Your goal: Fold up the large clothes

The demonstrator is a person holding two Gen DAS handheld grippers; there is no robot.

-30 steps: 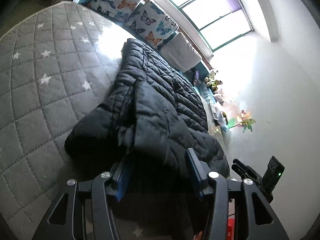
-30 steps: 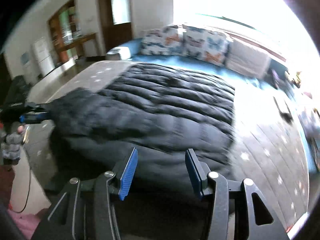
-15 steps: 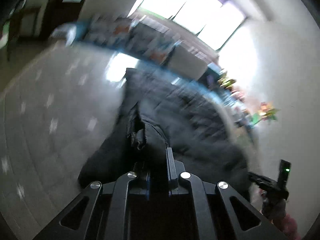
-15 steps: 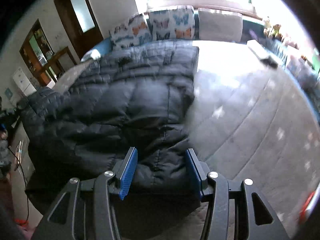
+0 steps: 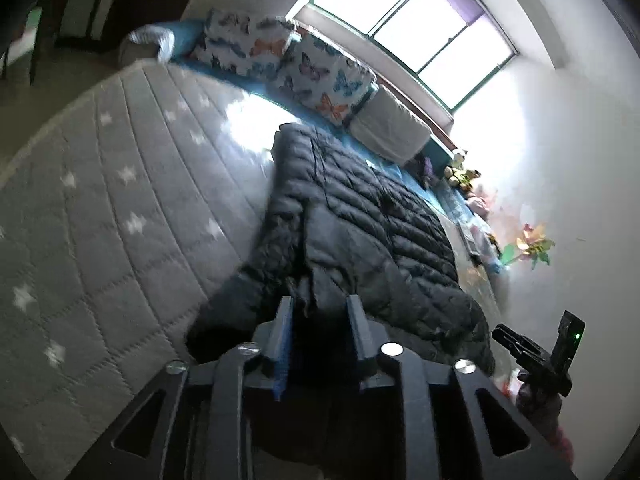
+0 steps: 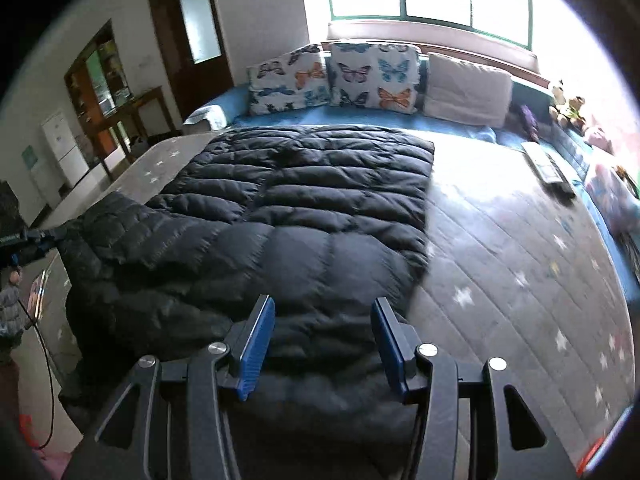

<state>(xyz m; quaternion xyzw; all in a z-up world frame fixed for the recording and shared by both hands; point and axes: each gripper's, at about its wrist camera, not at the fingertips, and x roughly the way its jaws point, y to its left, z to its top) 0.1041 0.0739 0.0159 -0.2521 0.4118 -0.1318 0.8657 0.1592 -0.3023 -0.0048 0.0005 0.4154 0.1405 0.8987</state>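
Here, one black puffer jacket (image 6: pixel 288 216) lies spread on the grey star-quilted mattress (image 6: pixel 520 280) I am working over, below two butterfly cushions (image 6: pixel 372 76) and one plain white cushion (image 6: pixel 466 90) under the window. My left gripper (image 5: pixel 320 312) has its fingers partly apart with a dark fold of the jacket's near edge between them; whether they pinch it I cannot tell. My right gripper (image 6: pixel 323 320) holds its fingers spread wide above the jacket's near hem
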